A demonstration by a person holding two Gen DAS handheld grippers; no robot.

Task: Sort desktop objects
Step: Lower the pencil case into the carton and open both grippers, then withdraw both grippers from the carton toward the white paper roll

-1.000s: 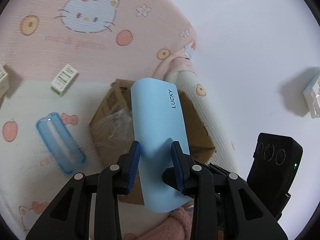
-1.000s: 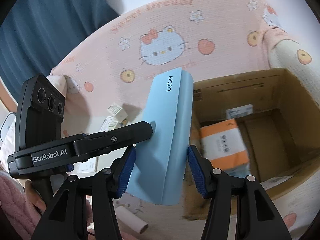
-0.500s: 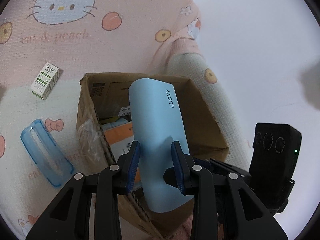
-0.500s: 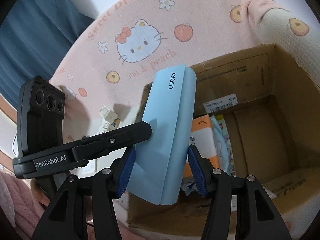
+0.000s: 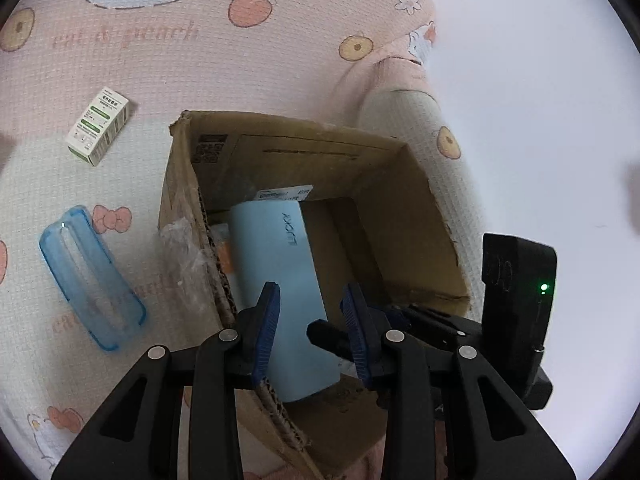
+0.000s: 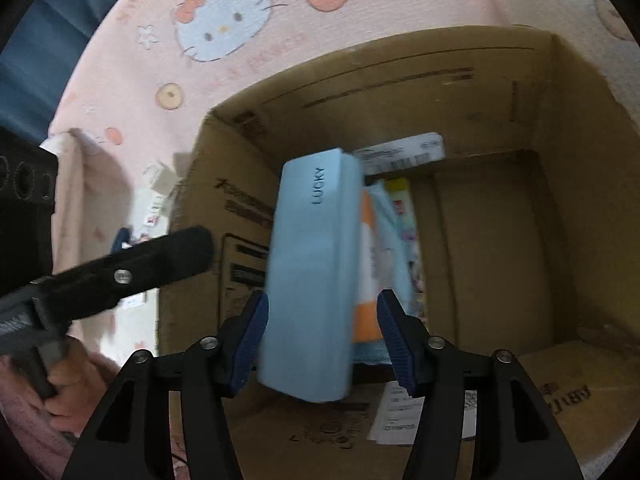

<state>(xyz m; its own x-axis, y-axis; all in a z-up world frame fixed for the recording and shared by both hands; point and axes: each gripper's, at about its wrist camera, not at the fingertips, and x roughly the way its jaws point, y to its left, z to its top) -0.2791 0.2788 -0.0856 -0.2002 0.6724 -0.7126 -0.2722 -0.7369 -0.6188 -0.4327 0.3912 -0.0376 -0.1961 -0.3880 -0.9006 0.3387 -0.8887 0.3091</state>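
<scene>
Both sets of fingers stand apart around the blue case (image 5: 276,276) — none press it. It tips into the box (image 5: 404,200) — it could land crooked on the packets (image 6: 368,280).

light-blue case (image 5: 280,280) inside cardboard box (image 5: 404,184)

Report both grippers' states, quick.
Left gripper: open, holding nothing; the blue case lies in the cardboard box.
Right gripper: open; the blue case is between its jaws, not pressed.
</scene>
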